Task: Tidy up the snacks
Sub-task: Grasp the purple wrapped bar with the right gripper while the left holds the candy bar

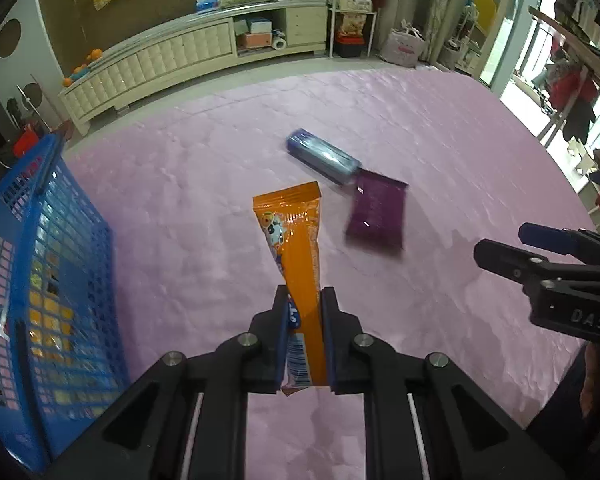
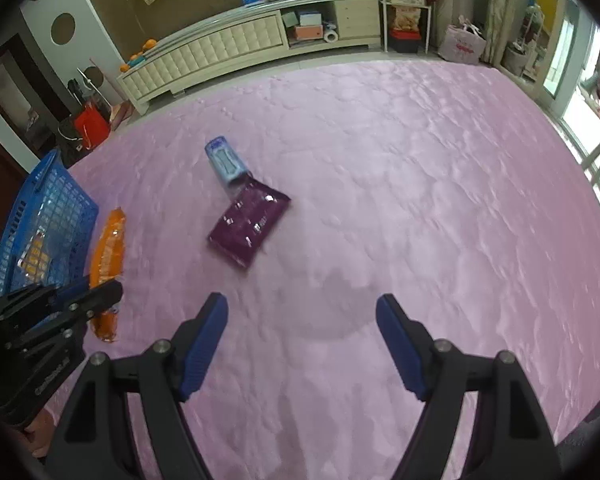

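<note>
My left gripper is shut on the lower end of a long orange snack packet, which hangs above the pink cover. The same orange packet shows at the left of the right wrist view, held by the left gripper beside the blue basket. A purple snack packet lies flat mid-cover, its far end touching a blue wrapped packet. My right gripper stands open with nothing between its fingers, short of the purple packet; the right gripper also appears at the right edge.
The blue mesh basket stands at the left with some packets inside. The pink cover spreads wide to the right. A cream low cabinet, shelves and bags line the far wall. A hand holds the right gripper.
</note>
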Motion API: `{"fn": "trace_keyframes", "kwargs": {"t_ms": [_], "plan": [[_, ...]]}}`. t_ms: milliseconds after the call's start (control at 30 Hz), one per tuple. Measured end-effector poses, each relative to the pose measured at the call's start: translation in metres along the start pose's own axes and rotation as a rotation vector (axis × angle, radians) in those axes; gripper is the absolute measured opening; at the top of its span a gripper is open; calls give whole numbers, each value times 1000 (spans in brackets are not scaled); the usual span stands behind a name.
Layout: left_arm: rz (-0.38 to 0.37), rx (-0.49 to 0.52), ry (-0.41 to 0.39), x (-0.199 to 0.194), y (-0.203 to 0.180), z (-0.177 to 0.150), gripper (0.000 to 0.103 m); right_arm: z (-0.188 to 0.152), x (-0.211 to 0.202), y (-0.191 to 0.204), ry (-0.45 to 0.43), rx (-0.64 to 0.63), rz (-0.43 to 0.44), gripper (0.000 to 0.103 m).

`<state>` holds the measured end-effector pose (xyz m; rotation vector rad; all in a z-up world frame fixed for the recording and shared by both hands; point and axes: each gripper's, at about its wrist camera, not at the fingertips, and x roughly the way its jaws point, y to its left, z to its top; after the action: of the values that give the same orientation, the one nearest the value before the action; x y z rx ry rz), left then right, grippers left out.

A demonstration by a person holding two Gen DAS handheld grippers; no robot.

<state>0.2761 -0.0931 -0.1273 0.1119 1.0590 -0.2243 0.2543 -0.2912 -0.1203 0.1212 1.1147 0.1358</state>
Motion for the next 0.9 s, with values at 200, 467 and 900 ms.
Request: {"fn": "trace_keyframes", "kwargs": {"t_ms": [200,467,900], "plan": [[49,-3,-16,16,10,18,13,19,29,16,25,5,8,85],[47,-42,-11,35,31,23,13,40,71,31,87,12,0,85],[30,-68,19,51,41,19,13,60,105,57,130,-55,-119,87]]}}
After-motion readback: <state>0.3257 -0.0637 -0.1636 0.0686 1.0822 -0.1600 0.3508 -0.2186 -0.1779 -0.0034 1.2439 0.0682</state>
